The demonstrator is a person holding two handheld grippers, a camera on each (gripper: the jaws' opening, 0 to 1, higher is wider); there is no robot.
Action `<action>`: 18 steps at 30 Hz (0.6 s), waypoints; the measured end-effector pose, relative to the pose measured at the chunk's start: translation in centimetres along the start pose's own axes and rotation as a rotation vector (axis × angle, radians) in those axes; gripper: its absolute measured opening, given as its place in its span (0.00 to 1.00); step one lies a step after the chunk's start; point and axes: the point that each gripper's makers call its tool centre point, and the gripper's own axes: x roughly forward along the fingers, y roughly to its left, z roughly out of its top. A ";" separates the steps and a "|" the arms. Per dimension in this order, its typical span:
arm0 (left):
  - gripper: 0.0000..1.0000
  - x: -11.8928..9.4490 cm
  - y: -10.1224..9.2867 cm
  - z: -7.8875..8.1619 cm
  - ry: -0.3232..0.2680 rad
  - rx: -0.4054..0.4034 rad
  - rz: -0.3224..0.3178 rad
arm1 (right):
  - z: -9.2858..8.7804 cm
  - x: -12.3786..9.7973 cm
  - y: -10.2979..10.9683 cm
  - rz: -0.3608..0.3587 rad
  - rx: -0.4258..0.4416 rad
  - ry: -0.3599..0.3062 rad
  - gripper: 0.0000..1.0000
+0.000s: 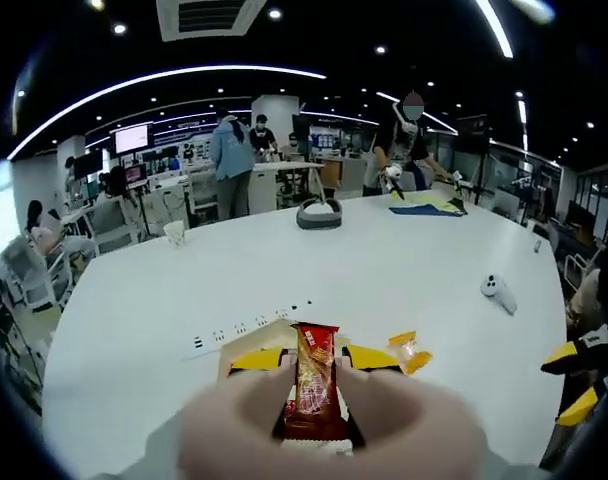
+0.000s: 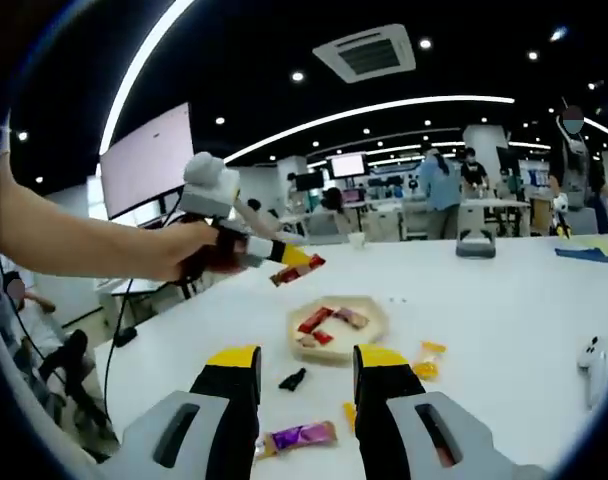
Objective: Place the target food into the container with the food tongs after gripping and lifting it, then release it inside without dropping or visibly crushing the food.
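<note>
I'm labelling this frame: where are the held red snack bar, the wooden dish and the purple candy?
red snack bar (image 1: 314, 385), left gripper view, wrapper middle
wooden dish (image 2: 376, 322), right gripper view, right rim
purple candy (image 2: 301, 436), right gripper view, wrapper middle

**Things around the big white table**

The table (image 1: 404, 270) is big, white and round at the edge. A row of small sockets (image 1: 246, 326) sits in its top. A grey headset (image 1: 319, 213) lies far across it. A white controller (image 1: 497, 291) lies off to one side. A blue and yellow cloth (image 1: 431, 208) lies at the far edge, near a person (image 1: 402, 150) standing there. A paper cup (image 1: 175, 232) stands near the other edge. More people (image 1: 232, 160) stand at desks behind. A big screen (image 2: 149, 160) hangs on the wall. Long lights (image 2: 374, 108) curve across the dark ceiling, beside an air vent (image 2: 366, 52).
</note>
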 end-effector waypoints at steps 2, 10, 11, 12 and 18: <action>0.19 0.8 0.3 -0.1 0.013 -0.007 -0.003 | 0.2 0.3 -0.4 0.000 0.005 -0.007 0.37; 0.19 3.1 0.5 -0.1 0.012 0.039 -0.082 | -0.3 1.3 -2.7 -0.041 0.036 -0.016 0.36; 0.19 3.4 0.6 -0.5 0.020 0.036 -0.091 | -0.5 1.4 -3.0 -0.053 0.050 -0.009 0.36; 0.19 3.6 0.6 -0.8 0.023 0.044 -0.096 | -0.6 1.4 -3.1 -0.057 0.058 -0.003 0.36; 0.19 5.3 0.7 -2.9 0.076 0.193 -0.153 | -2.4 2.1 -2.5 -0.045 0.027 0.027 0.36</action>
